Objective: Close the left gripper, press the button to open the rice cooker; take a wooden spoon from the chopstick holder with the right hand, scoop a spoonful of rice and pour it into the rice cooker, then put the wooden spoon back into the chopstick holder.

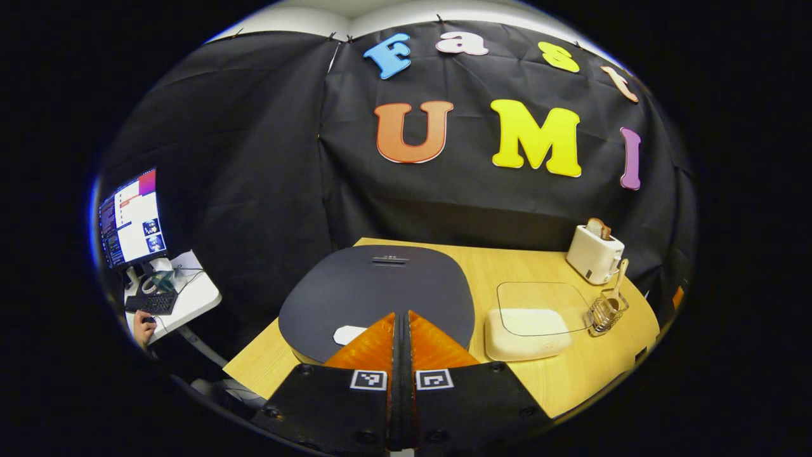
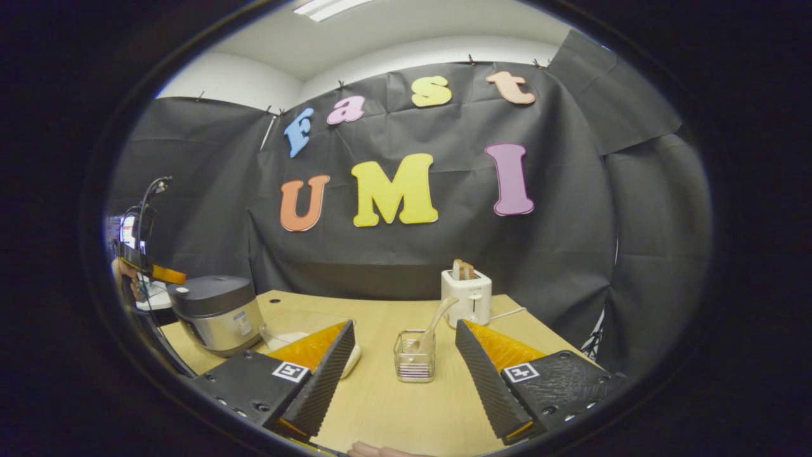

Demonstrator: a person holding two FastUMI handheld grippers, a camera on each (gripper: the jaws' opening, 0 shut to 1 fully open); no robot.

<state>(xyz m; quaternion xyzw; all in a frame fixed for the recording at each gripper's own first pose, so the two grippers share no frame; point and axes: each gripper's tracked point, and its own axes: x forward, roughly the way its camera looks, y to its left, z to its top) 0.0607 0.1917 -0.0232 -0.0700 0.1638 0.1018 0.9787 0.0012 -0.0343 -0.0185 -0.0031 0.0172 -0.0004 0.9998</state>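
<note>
The rice cooker (image 1: 380,285) has a dark lid, which is down, and a white button (image 1: 349,333) at its front edge. My left gripper (image 1: 401,317) is shut with nothing in it, its tips just above the lid beside the button. From the right gripper view the cooker (image 2: 219,311) stands at the left, with the left gripper (image 2: 152,271) over it. My right gripper (image 2: 404,329) is open and faces the wire chopstick holder (image 2: 414,358), short of it. The wooden spoon (image 2: 438,317) leans in that holder. A clear container of rice (image 1: 530,324) sits between cooker and holder (image 1: 606,311).
A white toaster (image 1: 594,254) with a slice of bread stands at the back of the wooden table (image 1: 495,266), behind the holder. Off the table to the left, a side desk carries a monitor (image 1: 130,219) and a keyboard, with a person's hand (image 1: 143,327) there.
</note>
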